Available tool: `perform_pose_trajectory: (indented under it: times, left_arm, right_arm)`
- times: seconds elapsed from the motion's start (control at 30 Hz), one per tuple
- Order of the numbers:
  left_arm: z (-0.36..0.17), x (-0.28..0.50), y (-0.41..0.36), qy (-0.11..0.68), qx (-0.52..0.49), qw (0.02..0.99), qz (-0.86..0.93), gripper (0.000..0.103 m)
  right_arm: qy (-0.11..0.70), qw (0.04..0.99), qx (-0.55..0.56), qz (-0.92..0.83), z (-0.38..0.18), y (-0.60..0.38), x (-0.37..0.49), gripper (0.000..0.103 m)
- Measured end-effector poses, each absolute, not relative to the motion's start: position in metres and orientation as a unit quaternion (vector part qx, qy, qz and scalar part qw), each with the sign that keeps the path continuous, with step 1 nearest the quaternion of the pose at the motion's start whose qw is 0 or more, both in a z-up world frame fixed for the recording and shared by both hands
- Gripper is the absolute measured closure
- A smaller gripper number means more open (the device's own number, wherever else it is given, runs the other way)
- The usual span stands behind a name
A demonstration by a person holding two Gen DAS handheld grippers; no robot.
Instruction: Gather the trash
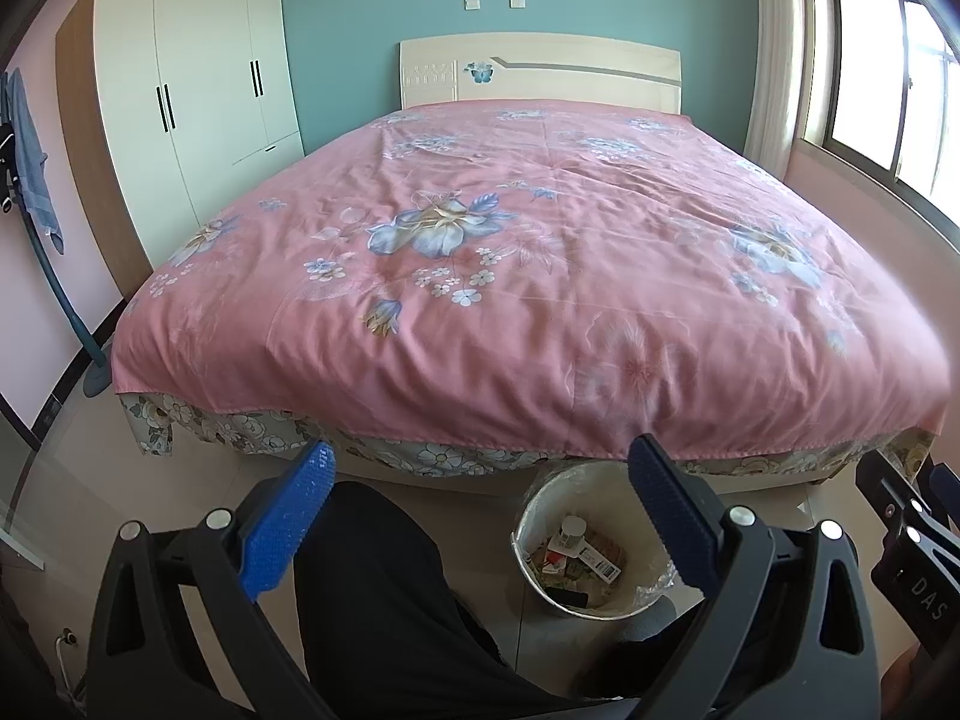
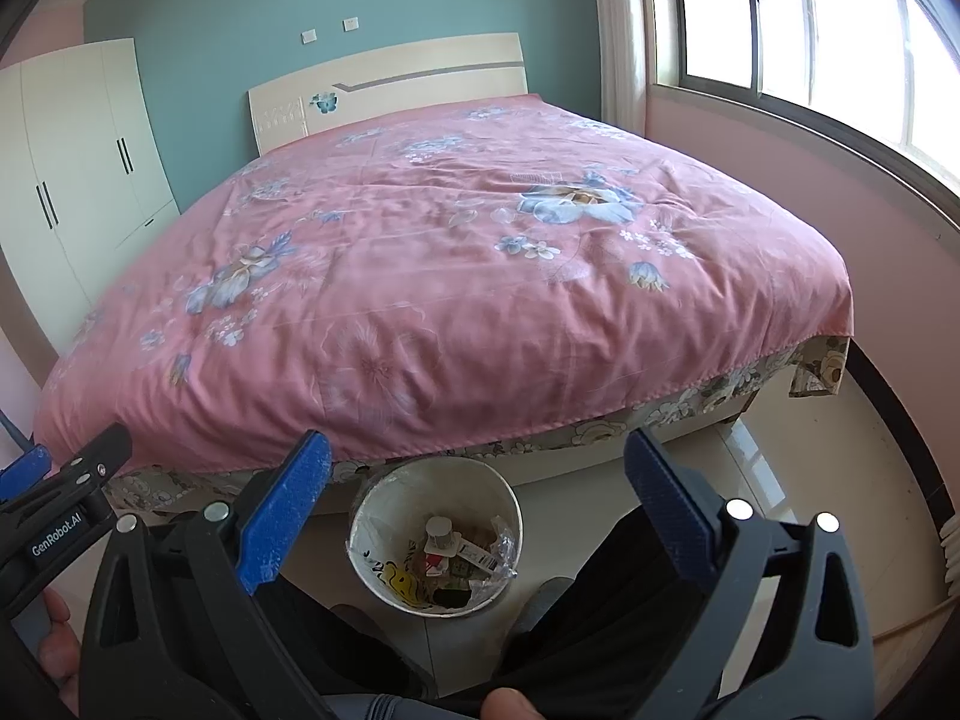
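"GenRobot.AI" can be read in white on the black body of the left gripper [image 2: 36, 480] where it enters the right wrist view at the left edge; in the left wrist view the letters "DAS" are seen on the right gripper [image 1: 900, 504] at the right edge. On a white slip among the trash [image 2: 456, 552] a barcode is printed, but its text is too small to be read.

One trash bin [image 2: 372, 516] is seen, round and pale, lined with a clear plastic bag. It stands on the tiled floor [image 2: 780, 480] just beside the foot of the bed [image 1: 510, 240], between the person's two legs [image 1: 372, 588]. Inside it small packaging is heaped — a small white-capped bottle, the barcoded slip, red-and-white wrappers, something yellow and something black; the pieces cannot be counted exactly.

One bed is in view, covered by a pink spread with blue flowers, with one headboard [image 1: 540, 69] bearing a blue butterfly. One white wardrobe [image 1: 198, 78] with three doors stands at the left, and two wall plates are set above the headboard. One window [image 2: 810, 30] is at the right.

Both grippers are held above the bin with jaws spread wide — nothing is held or touched by the blue pads [image 1: 288, 528] of either.
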State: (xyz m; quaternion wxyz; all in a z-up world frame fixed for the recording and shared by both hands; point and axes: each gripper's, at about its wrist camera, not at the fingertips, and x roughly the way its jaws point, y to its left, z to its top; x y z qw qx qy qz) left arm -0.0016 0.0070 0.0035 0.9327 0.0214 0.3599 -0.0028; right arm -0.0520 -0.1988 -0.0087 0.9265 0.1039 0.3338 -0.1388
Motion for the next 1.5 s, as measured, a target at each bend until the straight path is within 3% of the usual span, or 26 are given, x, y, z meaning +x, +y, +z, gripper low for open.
perform_pose_trajectory:
  times: [1.5]
  left_arm:
    - [0.0022,0.0018,-0.0018,0.366,0.024,0.930,-0.027,0.004]
  right_arm:
    - [0.339,0.925,0.107,-0.137,-0.0136,-0.2009,-0.0522,0.007]
